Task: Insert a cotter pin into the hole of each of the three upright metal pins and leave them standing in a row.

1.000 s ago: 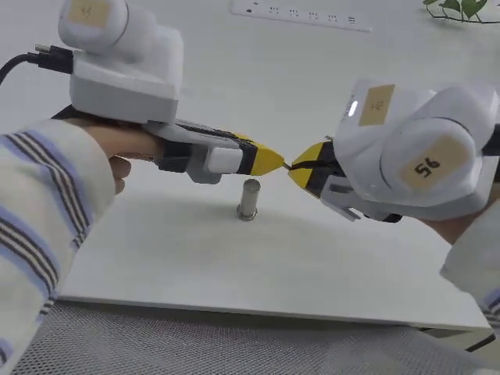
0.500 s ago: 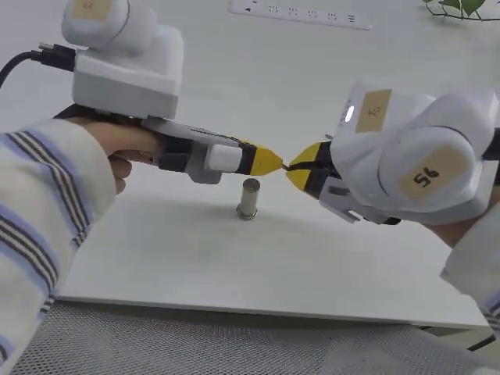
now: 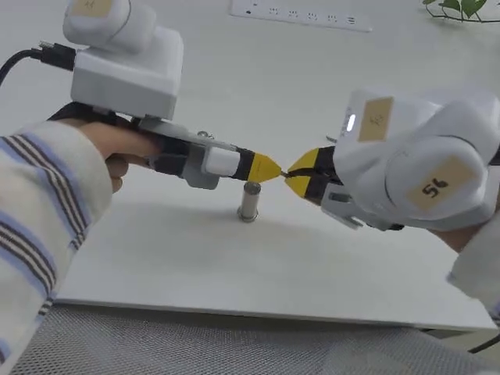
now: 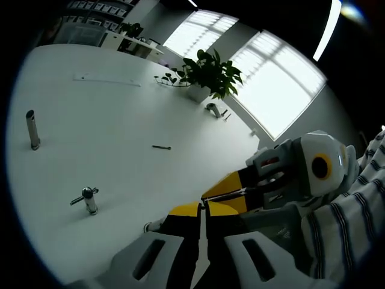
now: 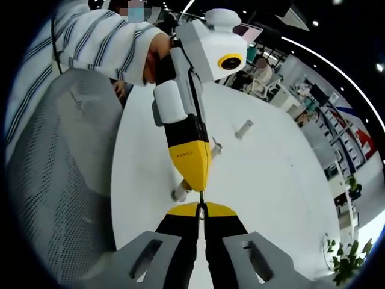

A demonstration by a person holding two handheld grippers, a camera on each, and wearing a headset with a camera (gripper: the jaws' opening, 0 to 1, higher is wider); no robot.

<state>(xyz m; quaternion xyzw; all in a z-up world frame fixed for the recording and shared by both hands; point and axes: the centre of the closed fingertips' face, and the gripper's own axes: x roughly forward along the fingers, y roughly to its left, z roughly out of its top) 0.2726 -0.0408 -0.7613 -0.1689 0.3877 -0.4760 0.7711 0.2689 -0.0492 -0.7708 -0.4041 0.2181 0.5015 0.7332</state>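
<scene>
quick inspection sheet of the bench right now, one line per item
surface: white table, flat.
job's things: pin upright under the tips; bare pin upright; cottered pin upright; loose cotter lying flat.
clutter: small metal parts by the plant, too small to tell.
grippers: left gripper and right gripper tip to tip above the pin, jaws shut; the right pinches a thin dark piece, likely a held cotter.
cables: black cable behind the left gripper.
surroundings: power strip, mesh chair, windows.
</scene>
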